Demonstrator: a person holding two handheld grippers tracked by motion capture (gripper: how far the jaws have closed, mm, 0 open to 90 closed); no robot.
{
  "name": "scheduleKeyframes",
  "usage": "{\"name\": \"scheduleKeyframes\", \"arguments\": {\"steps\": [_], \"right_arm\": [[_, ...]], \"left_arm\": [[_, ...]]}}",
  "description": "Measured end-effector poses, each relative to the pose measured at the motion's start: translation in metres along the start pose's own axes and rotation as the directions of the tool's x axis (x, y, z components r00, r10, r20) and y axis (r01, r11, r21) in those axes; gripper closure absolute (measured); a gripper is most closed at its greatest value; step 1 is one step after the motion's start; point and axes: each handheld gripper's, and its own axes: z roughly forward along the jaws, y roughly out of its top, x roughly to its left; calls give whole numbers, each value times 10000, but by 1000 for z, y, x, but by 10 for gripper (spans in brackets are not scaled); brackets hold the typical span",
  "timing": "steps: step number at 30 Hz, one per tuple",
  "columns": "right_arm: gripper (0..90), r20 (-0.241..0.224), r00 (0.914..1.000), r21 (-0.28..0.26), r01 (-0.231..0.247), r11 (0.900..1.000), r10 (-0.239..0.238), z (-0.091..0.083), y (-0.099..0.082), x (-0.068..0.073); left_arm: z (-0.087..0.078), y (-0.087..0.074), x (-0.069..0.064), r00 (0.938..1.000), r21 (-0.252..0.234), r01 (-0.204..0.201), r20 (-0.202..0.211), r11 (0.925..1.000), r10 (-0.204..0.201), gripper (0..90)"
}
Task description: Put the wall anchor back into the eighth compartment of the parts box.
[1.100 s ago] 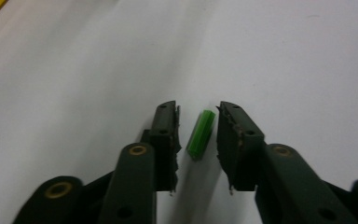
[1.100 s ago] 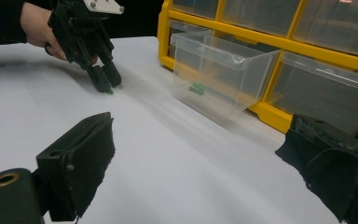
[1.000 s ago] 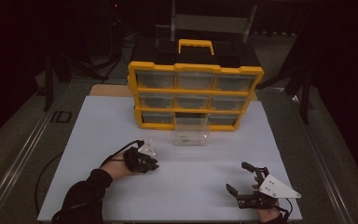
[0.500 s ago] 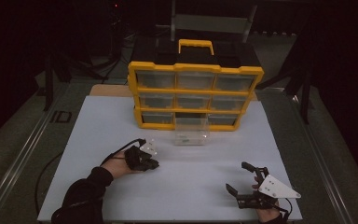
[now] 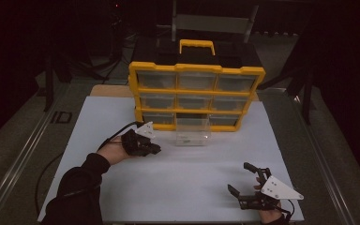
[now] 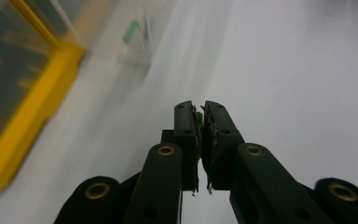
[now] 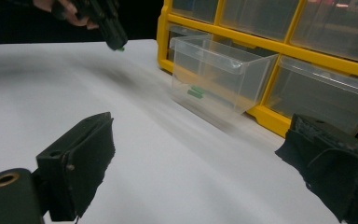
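My left gripper (image 5: pixel 155 149) is off the white table (image 5: pixel 122 122), jaws pinched together on a small green piece (image 6: pixel 199 116) whose tip shows between the pads in the left gripper view; its shape I cannot make out. In the high view this gripper sits at about nine o'clock of the clear drawer (image 5: pixel 193 133), near it but apart. That drawer stands pulled out on the table in front of the bottom row of the yellow organiser cabinet (image 5: pixel 197 70); two more green pieces (image 7: pixel 195 91) lie on its floor. My right gripper (image 5: pixel 246 180) rests low at about five o'clock of the drawer, well apart from it, jaws spread wide with nothing between them.
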Motion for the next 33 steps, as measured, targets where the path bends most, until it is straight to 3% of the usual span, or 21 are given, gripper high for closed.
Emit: {"name": "scheduleKeyframes", "arguments": {"steps": [6,11,20,24,27,33], "right_arm": [[81,-8,10000,33,9,10000,-9,0,0,0],[81,-39,10000,-23,-57,10000,57,0,0,0],[81,-21,10000,-41,25,10000,-26,0,0,0],[81,2,10000,-46,35,10000,-35,-1,0,0],[81,24,10000,-59,50,10000,-50,-1,0,0],[82,20,10000,-81,46,10000,-45,-1,0,0]], "left_arm": [[-15,15,6,9998,-204,-121,-147,9997,118,836],[-31,31,10,9989,-652,-278,-401,9975,252,836],[-43,56,13,9971,-991,-595,-532,9933,544,836],[-46,66,16,9970,-1150,-539,-610,9919,471,836],[-52,80,18,9964,-1561,-522,-743,9864,410,836],[-56,100,18,9953,-1818,-703,-779,9808,569,836]]}}
